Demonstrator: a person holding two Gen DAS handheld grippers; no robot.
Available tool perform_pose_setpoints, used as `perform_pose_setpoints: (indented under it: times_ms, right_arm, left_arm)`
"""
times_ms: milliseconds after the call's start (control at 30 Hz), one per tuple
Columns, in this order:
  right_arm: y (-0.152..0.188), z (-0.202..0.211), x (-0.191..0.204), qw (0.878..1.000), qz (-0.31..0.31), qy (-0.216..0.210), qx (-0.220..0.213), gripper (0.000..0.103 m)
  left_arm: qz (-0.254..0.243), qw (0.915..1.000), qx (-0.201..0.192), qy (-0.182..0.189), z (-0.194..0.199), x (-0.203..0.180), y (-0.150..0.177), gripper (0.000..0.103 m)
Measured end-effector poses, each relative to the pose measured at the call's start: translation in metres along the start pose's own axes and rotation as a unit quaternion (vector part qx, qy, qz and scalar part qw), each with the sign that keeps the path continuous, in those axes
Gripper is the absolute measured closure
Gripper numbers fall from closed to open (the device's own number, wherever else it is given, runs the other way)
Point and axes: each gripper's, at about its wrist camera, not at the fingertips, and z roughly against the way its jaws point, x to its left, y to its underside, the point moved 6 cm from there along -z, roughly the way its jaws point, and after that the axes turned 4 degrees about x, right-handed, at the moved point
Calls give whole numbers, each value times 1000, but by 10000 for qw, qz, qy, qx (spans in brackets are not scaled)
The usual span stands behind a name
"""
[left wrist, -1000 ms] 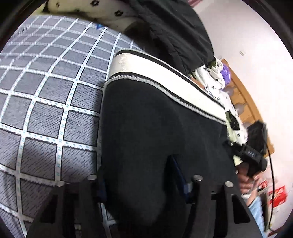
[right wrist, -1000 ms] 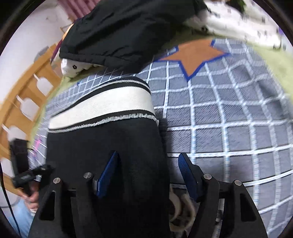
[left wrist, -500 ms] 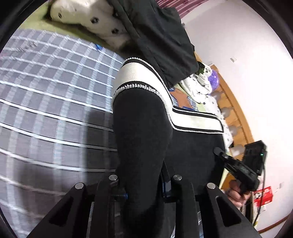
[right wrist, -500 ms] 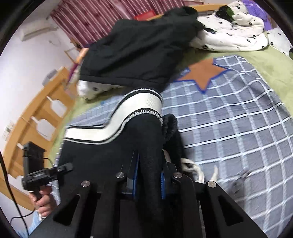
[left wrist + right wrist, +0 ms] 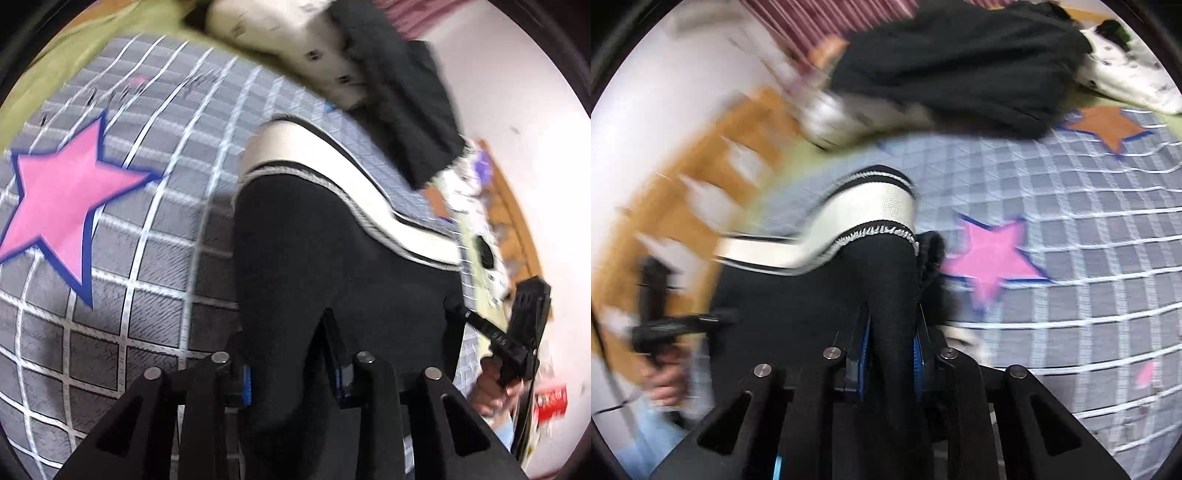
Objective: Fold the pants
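Left wrist view is showing the left hand-held gripper pinching black pants at lower centre, its jaws having just been easing apart slightly yet still gripping cloth. The right hand-held gripper is clamping another bunch, so the white waistband is hanging mid-frame over the checked bedspread, likely being carried over for a fold. No containers are showing.

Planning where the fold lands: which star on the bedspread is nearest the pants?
The pink star, just right of the pants; the orange star lies farther off.
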Motion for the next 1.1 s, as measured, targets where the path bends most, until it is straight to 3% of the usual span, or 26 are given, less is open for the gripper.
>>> perform_pose_setpoints:
  times_ms: [33,67,167,233,333,433,500,567,700,767,933,1100]
  right_arm:
    - [3,-18,-15,9979,-280,482,324,80]
    - [4,-25,-25,9963,-513,571,374,79]
    - [1,-14,-29,9963,-548,661,56,72]
    - [-3,2,-26,9947,-408,915,-237,71]
    - [-16,31,-5,9892,246,1119,-910,71]
    - [-32,33,20,9859,790,896,-1174,71]
    - [-42,23,37,9837,1154,781,-1133,71]
    - [-46,6,44,9832,1411,576,-1008,71]
    - [-42,-52,16,9853,1412,845,-458,72]
    - [-43,-61,4,9868,1313,703,-630,71]
    - [-46,-63,8,9856,1355,813,-607,68]
    - [-43,-51,12,9866,1284,802,-610,66]
  left_arm:
    - [-131,9996,40,-259,-7,-1,-3,71]
    - [-264,9983,90,-520,-11,-1,-4,66]
    - [-440,9946,-49,-935,-5,-6,-7,58]
    - [-528,9893,-435,-1287,9,-7,-8,51]
    - [-651,9796,-985,-1625,27,-11,-17,49]
    - [-841,9730,-1677,-1345,44,-23,-25,49]
    - [-992,9718,-1867,-1043,42,-35,-30,49]
    - [-1186,9718,-1779,-994,29,-44,-32,49]
    - [-1432,9653,-1384,-1690,-19,-43,-33,49]
    - [-1456,9628,-1252,-1900,-31,-40,-40,49]
    - [-1516,9641,-1224,-1806,-37,-38,-49,41]
    - [-1531,9628,-1336,-1778,-31,-41,-40,41]
